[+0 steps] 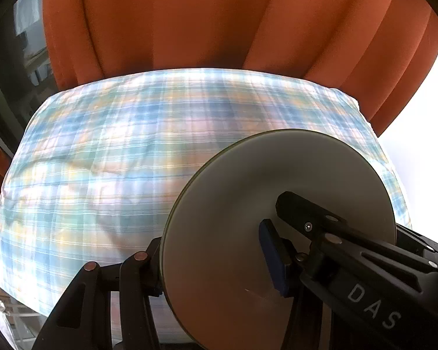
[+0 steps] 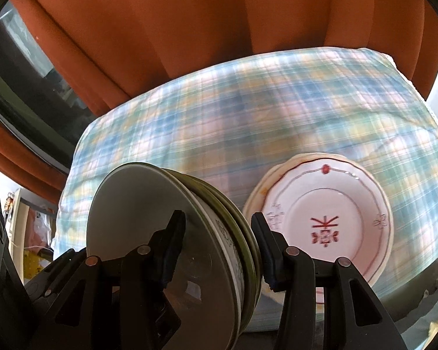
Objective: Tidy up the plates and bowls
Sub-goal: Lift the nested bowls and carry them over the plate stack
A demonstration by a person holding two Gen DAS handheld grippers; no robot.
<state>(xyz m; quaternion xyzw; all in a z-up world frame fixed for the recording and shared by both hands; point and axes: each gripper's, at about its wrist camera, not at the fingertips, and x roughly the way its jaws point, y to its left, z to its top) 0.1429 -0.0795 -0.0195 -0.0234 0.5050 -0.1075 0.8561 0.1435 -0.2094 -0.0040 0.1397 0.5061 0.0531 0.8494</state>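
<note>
In the left wrist view my left gripper (image 1: 216, 250) is shut on a plain grey-green plate (image 1: 224, 210), held on edge above the plaid tablecloth (image 1: 108, 157). The blue pad of one finger (image 1: 273, 258) presses the plate's face. In the right wrist view my right gripper (image 2: 219, 245) is shut on a stack of green-rimmed plates (image 2: 166, 204), held on edge. To its right a stack of white plates with a red motif (image 2: 327, 210) lies on the cloth.
Orange curtains (image 1: 219, 20) hang behind the table, also in the right wrist view (image 2: 189, 29). A dark window (image 2: 23, 87) is at the left. The plaid cloth (image 2: 219, 110) covers the table top. Clutter (image 2: 35, 233) sits beyond the table's left edge.
</note>
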